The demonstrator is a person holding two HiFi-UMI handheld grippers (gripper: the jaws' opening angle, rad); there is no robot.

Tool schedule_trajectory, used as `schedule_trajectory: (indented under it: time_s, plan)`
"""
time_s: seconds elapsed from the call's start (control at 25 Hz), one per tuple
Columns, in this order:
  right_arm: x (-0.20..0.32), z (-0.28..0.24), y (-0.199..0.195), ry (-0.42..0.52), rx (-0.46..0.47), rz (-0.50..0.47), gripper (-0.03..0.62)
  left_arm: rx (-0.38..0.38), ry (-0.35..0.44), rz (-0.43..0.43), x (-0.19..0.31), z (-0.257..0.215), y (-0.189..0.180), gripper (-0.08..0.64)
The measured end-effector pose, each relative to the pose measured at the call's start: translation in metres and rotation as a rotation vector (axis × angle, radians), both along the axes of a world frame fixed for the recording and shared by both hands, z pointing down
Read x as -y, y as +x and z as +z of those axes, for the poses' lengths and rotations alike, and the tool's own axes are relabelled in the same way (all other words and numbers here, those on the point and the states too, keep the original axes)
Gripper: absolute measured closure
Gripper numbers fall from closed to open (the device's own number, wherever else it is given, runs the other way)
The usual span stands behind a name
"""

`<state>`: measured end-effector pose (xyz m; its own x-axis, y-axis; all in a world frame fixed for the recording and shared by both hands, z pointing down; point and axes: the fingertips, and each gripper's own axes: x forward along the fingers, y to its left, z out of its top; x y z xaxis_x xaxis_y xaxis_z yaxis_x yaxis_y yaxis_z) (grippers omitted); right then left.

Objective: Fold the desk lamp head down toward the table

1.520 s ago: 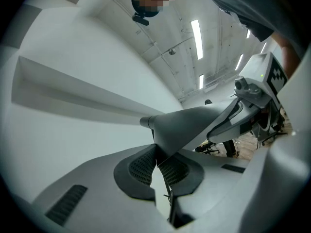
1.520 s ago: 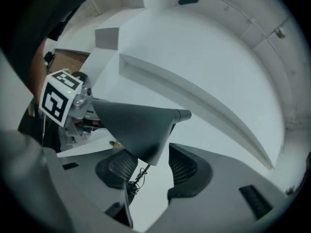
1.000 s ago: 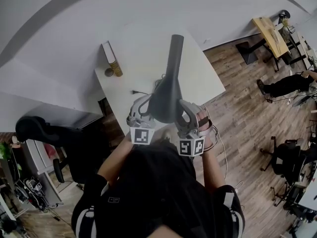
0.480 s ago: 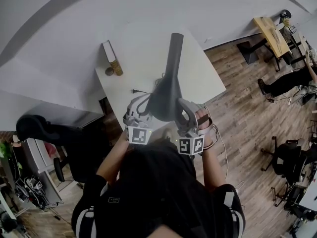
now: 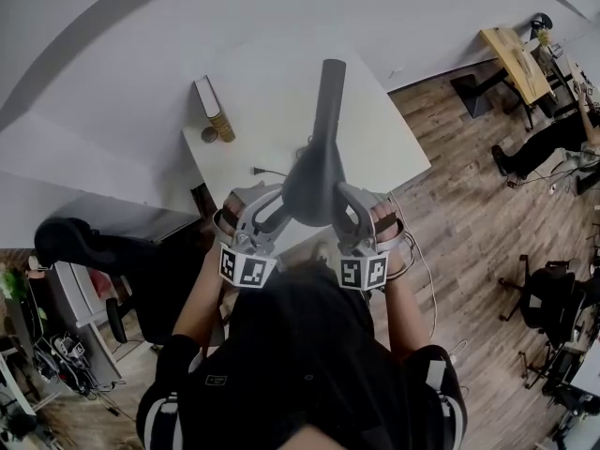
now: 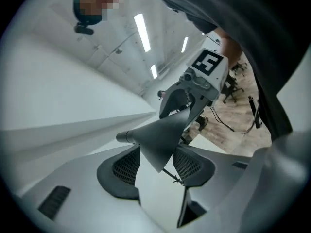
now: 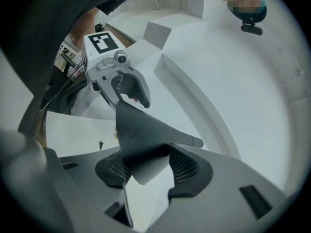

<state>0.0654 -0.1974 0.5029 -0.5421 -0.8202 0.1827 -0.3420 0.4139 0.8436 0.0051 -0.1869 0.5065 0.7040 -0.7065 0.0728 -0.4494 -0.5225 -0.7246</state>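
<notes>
The dark grey cone-shaped lamp head (image 5: 314, 186) stands high over the white table (image 5: 272, 92), and its neck (image 5: 330, 101) runs away from me. My left gripper (image 5: 265, 216) is at the cone's left rim. Its jaws have just been opening and now stand open, with the lamp head (image 6: 160, 137) between the pads but not pinched. My right gripper (image 5: 352, 216) is at the right rim. In the right gripper view its pads (image 7: 182, 169) press on the lamp head (image 7: 141, 140). Each gripper view shows the other gripper beyond the cone.
A book with a gold cylinder (image 5: 214, 120) sits at the table's left edge. A cable plug (image 5: 255, 172) lies on the table near the lamp. A black office chair (image 5: 84, 247) stands at the left. At the far right are a seated person (image 5: 544, 148) and a wooden desk (image 5: 511, 59).
My left gripper has slid left and back toward me, rolled, and opened its jaws off the lamp head. The right gripper has kept its place on the cone.
</notes>
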Motion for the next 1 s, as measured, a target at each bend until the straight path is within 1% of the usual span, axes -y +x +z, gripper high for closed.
schedule_trajectory:
  time_s: [0.04,0.12,0.24,0.36,0.48,0.64,0.84,1.0]
  plan:
    - [0.0,0.0,0.0,0.002,-0.003,0.001,0.376,0.055,0.031,0.013,-0.001,-0.001,0.003,0.336]
    - [0.001,0.001,-0.001,0.002,-0.013,0.002,0.377,0.138,0.074,0.038,-0.001,-0.002,0.01,0.325]
    - [0.001,0.001,-0.002,0.004,-0.025,0.006,0.377,0.209,0.099,0.072,0.001,-0.003,0.019,0.321]
    - [0.001,0.002,-0.002,0.009,-0.036,0.009,0.379,0.234,0.087,0.109,0.001,0.0,0.025,0.331]
    - [0.0,0.001,-0.001,0.016,-0.045,0.013,0.383,0.238,0.087,0.123,0.001,0.0,0.028,0.35]
    - [0.0,0.002,-0.001,0.024,-0.053,0.013,0.383,0.243,0.11,0.104,0.001,0.001,0.028,0.362]
    - [0.004,0.011,-0.001,0.053,-0.101,0.027,0.377,0.284,0.173,0.069,0.005,0.011,0.026,0.371]
    - [0.005,0.016,0.0,0.079,-0.093,0.029,0.379,0.296,0.223,0.039,0.006,0.016,0.027,0.383]
